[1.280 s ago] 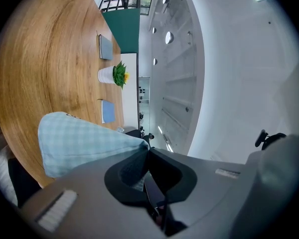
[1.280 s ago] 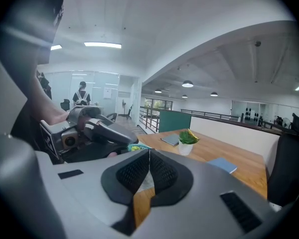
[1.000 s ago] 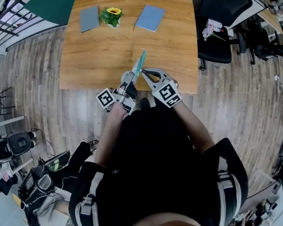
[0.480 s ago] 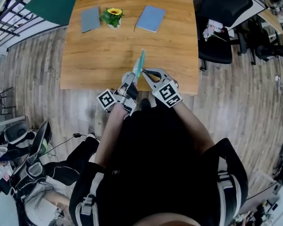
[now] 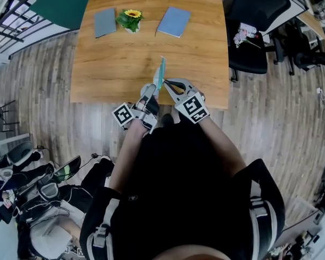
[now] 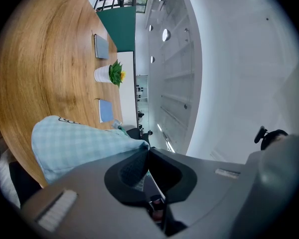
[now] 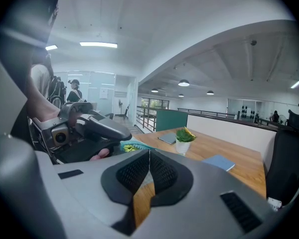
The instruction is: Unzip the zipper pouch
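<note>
Teal zipper pouch (image 5: 161,69) edge-up — L claw (image 5: 154,86) clamped on it, R claw (image 5: 165,82) shut alongside, both angled inward.

The left forearm (image 5: 127,148) and the right forearm (image 5: 221,142) reach forward from the torso, and both grippers meet at the near end of the pouch (image 5: 161,72). The left gripper (image 5: 154,86) lies close to level on the pouch's left side, its jaws closed on a corner of the checked cloth. The right gripper (image 5: 165,83) tilts slightly downward on the pouch's right side. Its jaws are pressed together, tips at the pouch's near edge; whether they pinch anything there cannot be told.
</note>
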`<state>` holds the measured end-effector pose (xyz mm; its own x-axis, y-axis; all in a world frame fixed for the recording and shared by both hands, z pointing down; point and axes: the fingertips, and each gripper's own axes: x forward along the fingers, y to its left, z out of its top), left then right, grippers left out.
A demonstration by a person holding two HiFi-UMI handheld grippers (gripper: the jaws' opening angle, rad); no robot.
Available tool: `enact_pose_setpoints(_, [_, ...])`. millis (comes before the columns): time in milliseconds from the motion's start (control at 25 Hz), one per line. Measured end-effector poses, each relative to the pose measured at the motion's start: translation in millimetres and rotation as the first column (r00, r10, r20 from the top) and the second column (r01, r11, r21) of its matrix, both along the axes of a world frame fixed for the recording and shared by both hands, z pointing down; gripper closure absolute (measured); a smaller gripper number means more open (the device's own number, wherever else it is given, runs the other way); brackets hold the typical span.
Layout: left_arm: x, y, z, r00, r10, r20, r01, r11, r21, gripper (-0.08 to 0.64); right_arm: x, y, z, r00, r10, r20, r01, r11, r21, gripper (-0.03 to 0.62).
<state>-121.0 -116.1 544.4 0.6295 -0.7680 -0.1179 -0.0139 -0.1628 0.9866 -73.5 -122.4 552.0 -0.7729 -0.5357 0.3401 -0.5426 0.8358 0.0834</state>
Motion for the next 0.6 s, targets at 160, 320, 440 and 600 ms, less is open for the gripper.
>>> enact_pose_setpoints(160, [0.3, 0.9, -0.1, 1.0, 0.004, 0.001, -0.004, 1.0, -0.001, 0.563, 1.3, -1.6, 0.8, 1.0, 0.01, 0.003, -0.01, 1.0, -0.009, 0.586])
enact_pose_setpoints(320, [0.9, 1.1, 0.2, 1.0, 0.007, 0.0, -0.007, 1.0, -0.001, 0.562, 1.0, -2.0, 1.8, 1.0, 0.012, 0.006, -0.012, 1.0, -0.01, 0.586])
enact_pose_setpoints(440, [1.2, 1.4, -0.6, 1.0, 0.012, 0.005, -0.012, 1.0, 0.0, 0.562, 1.0, -3.0, 2.7, 1.0, 0.02, 0.003, -0.02, 1.0, -0.012, 0.586])
enact_pose_setpoints(600, [2.3, 3.3, -1.7, 1.0, 0.019, 0.014, -0.019, 1.0, 0.004, 0.562, 3.4, -4.4, 2.7, 0.999, 0.032, 0.007, -0.032, 0.999, -0.017, 0.586])
